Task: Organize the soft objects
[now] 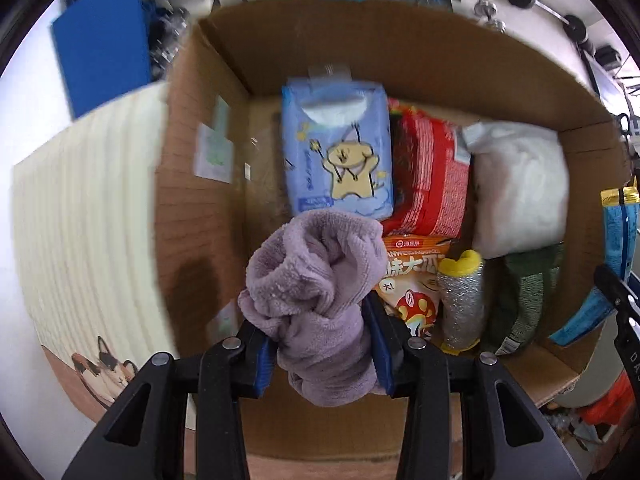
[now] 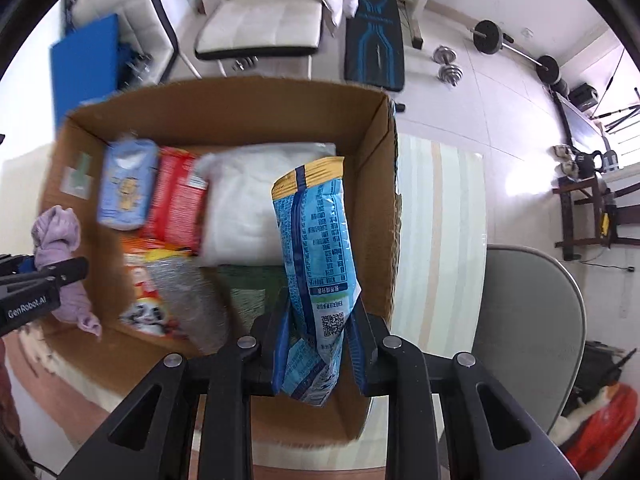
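My left gripper [image 1: 320,324] is shut on a crumpled lilac fleece cloth [image 1: 316,280] and holds it above the near left part of an open cardboard box [image 1: 400,48]. The cloth also shows at the left of the right wrist view [image 2: 60,240]. My right gripper [image 2: 320,320] is shut on a blue snack bag [image 2: 316,240] with a yellow top, held upright over the box's [image 2: 240,108] near right side. The bag's edge shows at the right of the left wrist view [image 1: 620,232].
In the box lie a light-blue tissue pack [image 1: 340,148], a red packet [image 1: 428,176], a white pillow-like bag [image 1: 520,184], an orange snack bag [image 1: 412,280], a silver roll with yellow ends [image 1: 460,300] and a green bag [image 1: 524,300]. A striped table [image 2: 440,240] and grey chair [image 2: 528,320] lie right.
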Available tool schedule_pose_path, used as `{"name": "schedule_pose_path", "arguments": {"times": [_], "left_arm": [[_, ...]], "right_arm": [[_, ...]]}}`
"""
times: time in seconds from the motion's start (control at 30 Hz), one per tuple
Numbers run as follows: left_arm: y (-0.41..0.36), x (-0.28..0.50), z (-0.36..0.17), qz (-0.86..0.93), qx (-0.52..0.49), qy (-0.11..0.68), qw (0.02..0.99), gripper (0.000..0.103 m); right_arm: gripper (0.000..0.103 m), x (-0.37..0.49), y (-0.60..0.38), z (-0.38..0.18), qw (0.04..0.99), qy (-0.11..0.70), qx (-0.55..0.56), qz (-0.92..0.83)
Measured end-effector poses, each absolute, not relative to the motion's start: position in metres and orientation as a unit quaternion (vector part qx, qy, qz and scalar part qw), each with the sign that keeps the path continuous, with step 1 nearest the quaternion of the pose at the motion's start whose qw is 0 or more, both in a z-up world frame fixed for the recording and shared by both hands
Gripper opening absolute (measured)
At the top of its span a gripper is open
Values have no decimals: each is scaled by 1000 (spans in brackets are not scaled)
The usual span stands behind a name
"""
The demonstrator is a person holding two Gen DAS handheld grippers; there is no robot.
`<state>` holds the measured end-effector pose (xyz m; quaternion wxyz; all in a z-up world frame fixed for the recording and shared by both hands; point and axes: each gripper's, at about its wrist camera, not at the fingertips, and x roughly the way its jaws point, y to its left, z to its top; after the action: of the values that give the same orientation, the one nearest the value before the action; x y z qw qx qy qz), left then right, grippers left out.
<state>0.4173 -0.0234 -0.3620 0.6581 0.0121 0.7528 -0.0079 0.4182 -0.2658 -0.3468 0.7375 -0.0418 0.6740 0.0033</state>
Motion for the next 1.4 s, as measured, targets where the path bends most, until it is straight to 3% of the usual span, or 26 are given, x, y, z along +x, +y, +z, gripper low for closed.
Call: {"name": "schedule_pose_path", "arguments": {"times": [0.2,0.27,0.3,0.33,0.4,0.5,0.6,1.03,1.4], "left_arm": [[-11,423,-381,-18,-46,783,621,42],[-13,423,-376,-34,-43,777,628,59],[-15,422,-371,-39,-32,768,639,80],[-17,421,-363,-39,-22,755,654,93],[-19,418,-351,-42,-17,739,672,95],[-20,409,-332,-42,-19,721,692,98],[-22,395,-314,-31,3,695,718,98],[-32,370,-299,-24,17,661,750,98],[-37,314,-218,-4,25,586,810,98]], "right_arm": [[28,427,-268,-370,726,686,-42,-14],[40,429,-267,-371,721,691,-44,-17],[55,429,-267,-371,721,692,-38,-15],[71,429,-267,-370,722,692,-18,-3],[84,428,-264,-366,727,687,0,4],[87,423,-259,-359,736,676,1,5],[102,415,-254,-354,741,672,-3,10],[103,364,-249,-349,751,660,17,3],[103,324,-263,-287,798,601,38,0]]}}
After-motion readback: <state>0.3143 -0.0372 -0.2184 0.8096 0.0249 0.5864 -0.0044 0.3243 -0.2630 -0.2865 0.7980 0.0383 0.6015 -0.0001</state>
